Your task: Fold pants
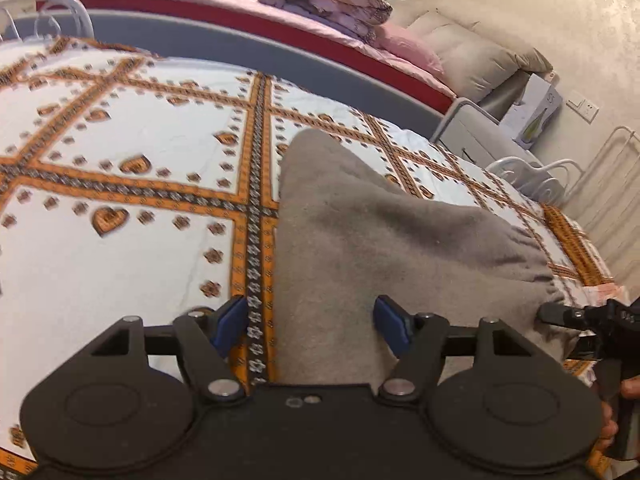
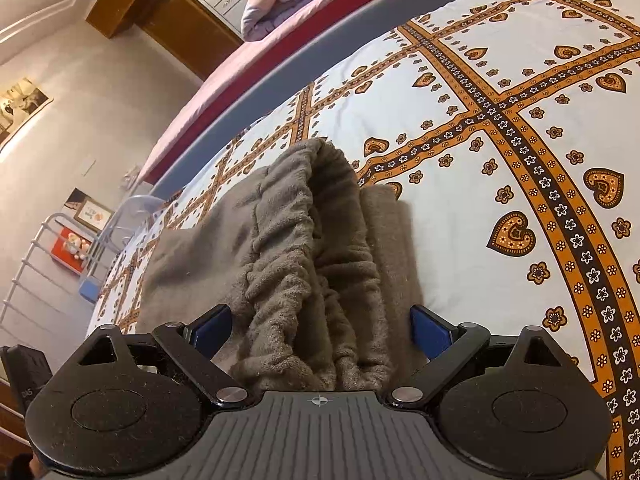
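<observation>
Both claws, left [image 1: 312,326] and right [image 2: 320,330], stand open over the folded grey pants [image 2: 288,248], gripping nothing; a fold looks just laid, so next comes regrasping the waistband [image 2: 320,264].

Grey pants [image 2: 304,248] bunched on patterned bedspread [image 2: 500,152], right hand-held gripper [image 2: 320,332] spread wide around waistband

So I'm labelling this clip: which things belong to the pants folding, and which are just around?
Job: grey fleece pants; left gripper; right gripper; patterned bedspread they lie on.
Around: folded pink quilt; beige cushion; white metal rail.
</observation>
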`<state>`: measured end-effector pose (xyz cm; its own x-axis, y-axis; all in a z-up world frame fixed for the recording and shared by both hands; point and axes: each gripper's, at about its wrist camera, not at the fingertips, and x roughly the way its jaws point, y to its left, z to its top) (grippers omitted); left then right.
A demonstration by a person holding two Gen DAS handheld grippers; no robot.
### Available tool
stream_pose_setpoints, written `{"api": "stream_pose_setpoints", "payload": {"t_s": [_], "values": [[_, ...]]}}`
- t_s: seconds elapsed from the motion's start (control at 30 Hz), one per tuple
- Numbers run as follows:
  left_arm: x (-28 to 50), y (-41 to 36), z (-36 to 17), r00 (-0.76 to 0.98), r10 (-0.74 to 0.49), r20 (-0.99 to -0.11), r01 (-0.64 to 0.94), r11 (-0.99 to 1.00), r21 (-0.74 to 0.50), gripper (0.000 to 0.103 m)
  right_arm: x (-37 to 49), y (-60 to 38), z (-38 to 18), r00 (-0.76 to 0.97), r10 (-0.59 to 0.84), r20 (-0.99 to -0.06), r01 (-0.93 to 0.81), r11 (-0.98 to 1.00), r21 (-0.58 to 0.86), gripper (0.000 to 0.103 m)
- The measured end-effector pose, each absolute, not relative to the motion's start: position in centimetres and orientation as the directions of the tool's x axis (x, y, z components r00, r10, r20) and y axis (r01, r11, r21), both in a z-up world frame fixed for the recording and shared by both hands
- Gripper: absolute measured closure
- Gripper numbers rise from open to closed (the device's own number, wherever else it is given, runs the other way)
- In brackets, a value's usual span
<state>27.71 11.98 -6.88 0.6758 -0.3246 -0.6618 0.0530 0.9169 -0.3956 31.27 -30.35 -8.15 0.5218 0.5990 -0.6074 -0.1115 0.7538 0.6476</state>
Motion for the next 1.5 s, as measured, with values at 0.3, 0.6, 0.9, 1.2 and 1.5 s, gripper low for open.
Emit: {"api": "stream_pose_setpoints", "payload": {"t_s": [0.3, 0.6, 0.9, 1.2, 1.5], "values": [[28.4, 11.5, -7.4, 0.633, -0.398, -0.664, 0.122, 0.898, -0.422, 0.037, 31.6, -31.2, -8.6, 0.534, 0.621, -0.574, -0.086, 0.715, 0.694, 0.008], [29.5, 12.1, -8.1, 0.593, -0.489, -0.64, 0.098, 0.832, -0.546, 0.065, 32.6, -28.7, -7.9, 0.465, 0.612, -0.639, -0.158, 0.768, 0.621, 0.012], [27.9, 13.2, -6.0, 0.715, -0.479, -0.51, 0.112, 0.797, -0.593, 0.088, 31.0, -26.9, -4.4, 0.533, 0.656, -0.534, -0.281, 0.732, 0.62, 0.056], [33.9, 13.9, -4.3, 0.775, -0.328, -0.54, 0.097, 0.906, -0.412, 0.065, 37.3, -23.7, -0.3, 0.583, 0.674, -0.455, -0.389, 0.722, 0.571, 0.052], [33.7, 12.9, -5.2, 0.788, -0.207, -0.579, 0.037, 0.956, -0.292, 0.049, 39.8, -26.2, -5.5, 0.665, 0.496, -0.558, -0.213, 0.842, 0.495, 0.016]]}}
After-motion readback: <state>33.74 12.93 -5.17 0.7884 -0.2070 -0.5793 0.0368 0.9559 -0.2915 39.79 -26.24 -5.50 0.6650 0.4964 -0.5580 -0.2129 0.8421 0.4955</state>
